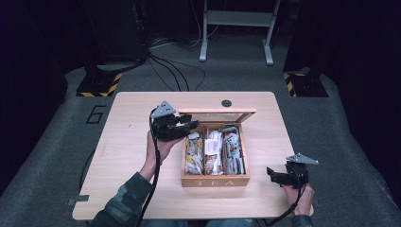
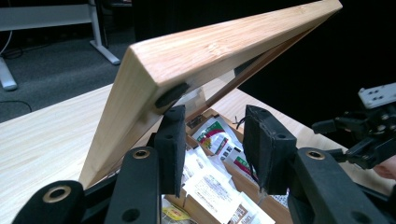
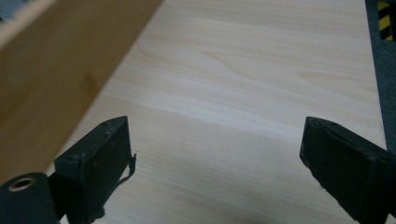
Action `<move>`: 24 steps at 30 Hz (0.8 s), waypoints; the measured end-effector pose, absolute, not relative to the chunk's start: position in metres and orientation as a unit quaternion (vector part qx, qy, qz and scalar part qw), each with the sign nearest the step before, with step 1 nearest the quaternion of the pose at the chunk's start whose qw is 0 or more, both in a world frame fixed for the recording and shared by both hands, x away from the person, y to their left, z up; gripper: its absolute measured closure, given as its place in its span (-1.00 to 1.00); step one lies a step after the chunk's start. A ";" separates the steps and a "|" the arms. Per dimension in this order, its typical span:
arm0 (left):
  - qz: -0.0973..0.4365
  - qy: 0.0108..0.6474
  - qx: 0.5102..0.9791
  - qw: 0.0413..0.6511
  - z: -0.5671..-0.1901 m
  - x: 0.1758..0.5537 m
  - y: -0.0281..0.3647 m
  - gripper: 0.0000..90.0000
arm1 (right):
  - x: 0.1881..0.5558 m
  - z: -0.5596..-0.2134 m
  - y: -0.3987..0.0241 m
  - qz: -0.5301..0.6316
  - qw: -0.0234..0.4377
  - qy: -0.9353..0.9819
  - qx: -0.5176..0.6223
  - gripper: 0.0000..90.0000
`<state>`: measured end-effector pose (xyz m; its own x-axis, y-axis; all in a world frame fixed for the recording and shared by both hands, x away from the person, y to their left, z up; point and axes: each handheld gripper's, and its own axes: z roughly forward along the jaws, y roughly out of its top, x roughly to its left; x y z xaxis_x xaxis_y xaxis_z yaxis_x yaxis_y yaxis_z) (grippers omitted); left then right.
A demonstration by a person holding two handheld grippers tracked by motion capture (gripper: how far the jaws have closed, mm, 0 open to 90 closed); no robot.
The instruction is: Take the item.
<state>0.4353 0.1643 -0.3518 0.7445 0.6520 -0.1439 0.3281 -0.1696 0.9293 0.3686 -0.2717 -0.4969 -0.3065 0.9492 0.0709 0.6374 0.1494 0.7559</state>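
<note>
A wooden box marked TEA (image 1: 215, 181) sits mid-table with its glass-paned lid (image 1: 216, 111) raised. Several tea sachets (image 1: 213, 151) fill its three compartments. My left gripper (image 1: 187, 126) reaches in from the left at the lid's left corner. In the left gripper view its jaws (image 2: 217, 116) stand apart with nothing clamped, and the left pad's tip (image 2: 173, 116) touches the underside of the lid's corner (image 2: 210, 46); sachets (image 2: 210, 186) show through the gap. My right gripper (image 1: 272, 174) hovers open over bare table right of the box, whose side wall (image 3: 56, 70) lies to its left.
The light wood table (image 1: 132, 142) has a small black disc (image 1: 226, 102) behind the box. My right gripper (image 2: 364, 135) also shows far off in the left gripper view. Cables, hazard-striped bases (image 1: 99, 85) and white frame legs (image 1: 236, 28) stand on the floor beyond.
</note>
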 end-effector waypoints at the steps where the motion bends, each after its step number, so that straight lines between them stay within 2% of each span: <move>1: 0.145 0.327 0.750 0.556 -0.352 0.435 0.164 0.31 | 0.369 -0.492 -0.269 0.359 0.218 0.728 0.541 -0.80; 10: 0.143 0.327 0.750 0.557 -0.352 0.435 0.164 0.30 | 0.367 -0.453 -0.238 0.387 0.207 0.744 0.505 -0.79; 24: 0.144 0.327 0.749 0.557 -0.352 0.435 0.164 0.30 | 0.366 -0.416 -0.183 0.413 0.182 0.774 0.445 -0.70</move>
